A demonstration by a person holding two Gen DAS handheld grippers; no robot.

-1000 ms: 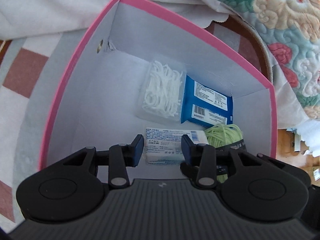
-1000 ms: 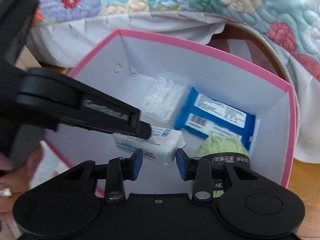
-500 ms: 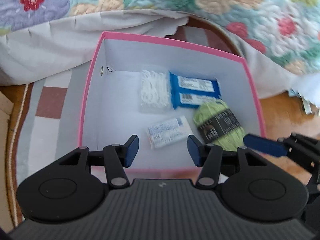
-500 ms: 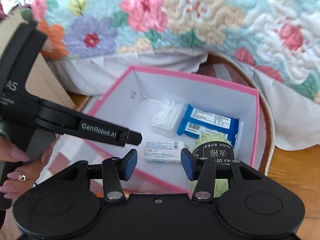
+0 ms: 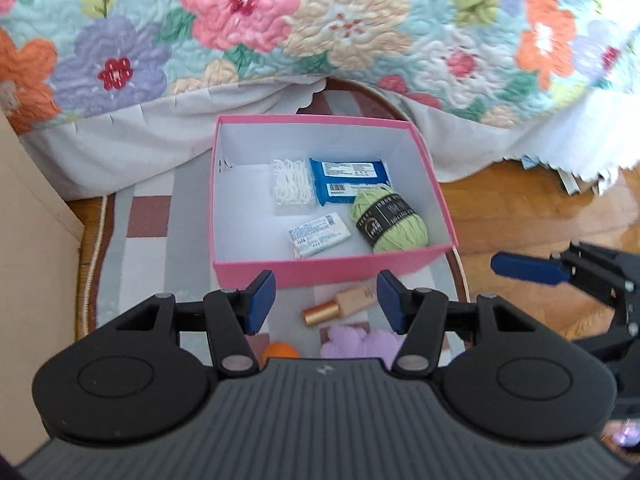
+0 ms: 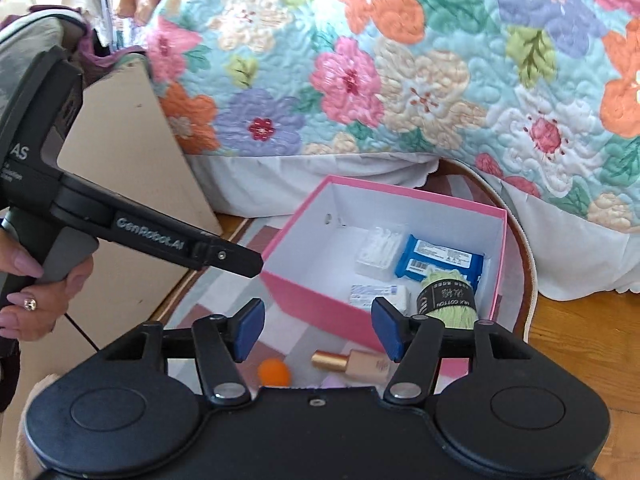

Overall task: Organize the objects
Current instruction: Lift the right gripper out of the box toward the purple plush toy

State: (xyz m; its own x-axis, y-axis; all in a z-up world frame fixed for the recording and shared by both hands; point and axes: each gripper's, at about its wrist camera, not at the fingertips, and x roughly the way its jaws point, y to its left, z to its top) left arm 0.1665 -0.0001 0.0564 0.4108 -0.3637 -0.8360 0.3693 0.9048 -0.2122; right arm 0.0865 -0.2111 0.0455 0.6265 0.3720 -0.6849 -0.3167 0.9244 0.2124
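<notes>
Three items (image 5: 338, 306) before pink box (image 5: 320, 270).

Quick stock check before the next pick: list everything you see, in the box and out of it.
box: 1, pink, on rug
floss picks: 1 pack, white, in box
wipes: 1 pack, blue, in box
yarn: 1, green, in box
small packet: 1, white, in box
bottle: 1, beige, gold cap, outside box
ball: 1, orange, outside
plush: 1, lilac, outside
quilt: 1, floral, behind
left hand-held gripper: jaws opening, empty
right hand-held gripper: jaws opening, empty
</notes>
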